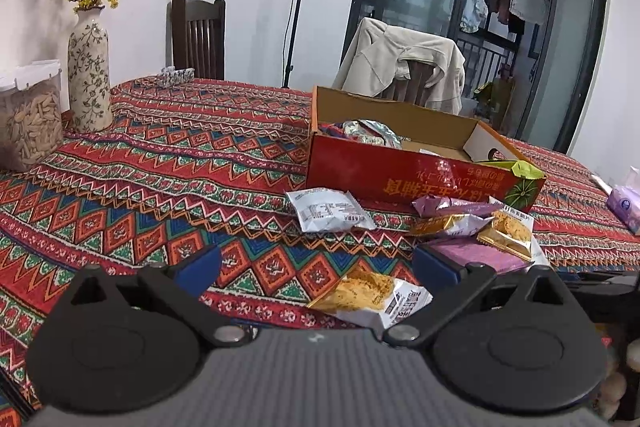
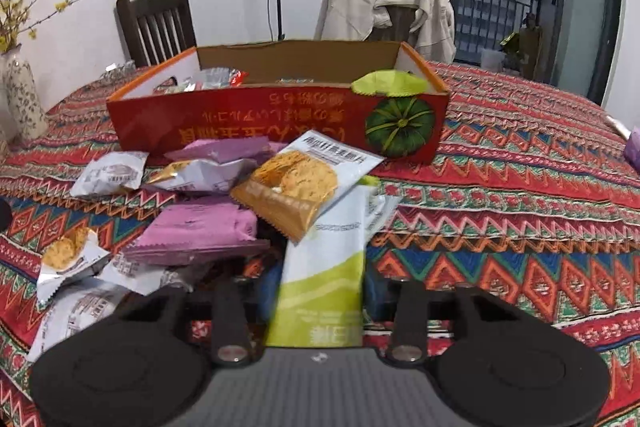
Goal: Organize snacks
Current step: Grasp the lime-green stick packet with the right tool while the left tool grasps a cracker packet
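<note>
Snack packets are lying scattered over the patterned tablecloth (image 2: 520,195) in front of the red cardboard box (image 2: 256,123), which is already holding a few wrappers. The right gripper (image 2: 320,291) is straddling a white-and-green packet (image 2: 324,267) that is resting lengthwise between its blue pads, its far end tucked under a gold-and-white biscuit packet (image 2: 296,183). The fingers are standing close on either side of the green packet; whether the pads are actually pressing it I cannot tell, since the packet is hiding them. The left gripper (image 1: 316,263) is hanging with its fingers spread wide and nothing between them, a small biscuit packet (image 1: 372,299) lying just below it and purple packets (image 1: 476,253) off to its right.

These packets are looking light, thin and crinkly, with slick foil skins that are likely sliding easily, and the biscuits inside are probably brittle. Pinching across the narrow width at the flat sealed end seems safest, gently enough that the contents are not cracking, and watching that the overlapping gold packet is not being dragged along.
</note>
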`<action>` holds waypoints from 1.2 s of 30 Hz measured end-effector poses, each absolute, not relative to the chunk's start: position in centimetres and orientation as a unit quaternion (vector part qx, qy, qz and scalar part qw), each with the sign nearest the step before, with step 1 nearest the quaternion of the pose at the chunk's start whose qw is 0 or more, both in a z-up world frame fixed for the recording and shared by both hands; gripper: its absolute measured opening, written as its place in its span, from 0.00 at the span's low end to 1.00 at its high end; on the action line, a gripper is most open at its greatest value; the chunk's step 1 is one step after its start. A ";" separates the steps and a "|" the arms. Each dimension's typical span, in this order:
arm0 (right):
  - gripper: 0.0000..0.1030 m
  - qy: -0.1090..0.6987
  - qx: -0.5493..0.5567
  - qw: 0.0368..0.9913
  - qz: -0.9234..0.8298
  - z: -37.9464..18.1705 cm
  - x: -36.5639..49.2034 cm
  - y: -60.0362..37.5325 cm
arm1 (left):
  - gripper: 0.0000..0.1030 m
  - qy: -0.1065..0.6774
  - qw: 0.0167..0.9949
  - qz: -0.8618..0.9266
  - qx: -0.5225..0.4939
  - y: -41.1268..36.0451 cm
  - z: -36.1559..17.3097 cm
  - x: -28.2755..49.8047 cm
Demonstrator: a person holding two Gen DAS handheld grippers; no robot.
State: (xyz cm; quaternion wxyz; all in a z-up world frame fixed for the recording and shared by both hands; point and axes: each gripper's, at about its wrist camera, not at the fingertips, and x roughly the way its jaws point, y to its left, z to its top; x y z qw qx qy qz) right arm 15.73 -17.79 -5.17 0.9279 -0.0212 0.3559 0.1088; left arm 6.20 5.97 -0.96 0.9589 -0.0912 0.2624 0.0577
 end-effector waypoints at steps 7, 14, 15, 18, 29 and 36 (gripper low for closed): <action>0.36 0.302 -0.001 0.949 0.093 -3.9 13.4 -21.4 | 1.00 0.304 0.943 0.057 -0.124 5.9 -2.2 7.9; 0.36 0.277 0.031 0.957 0.082 -3.2 12.6 -24.9 | 1.00 0.350 0.928 0.037 -0.121 4.5 -3.1 9.5; 0.36 0.275 0.035 0.957 0.081 -3.1 12.5 -25.3 | 1.00 0.355 0.926 0.031 -0.122 4.2 -3.2 9.8; 0.36 0.268 0.044 0.959 0.081 -3.1 12.3 -26.4 | 1.00 0.370 0.924 0.034 -0.093 2.9 -3.5 10.9; 0.36 0.272 0.058 0.956 0.088 -3.9 11.8 -28.0 | 1.00 0.379 0.922 0.055 -0.059 2.6 -5.1 12.5; 0.36 0.275 0.054 0.956 0.091 -3.9 11.5 -28.0 | 0.98 0.370 0.926 0.055 -0.048 2.5 -5.0 12.8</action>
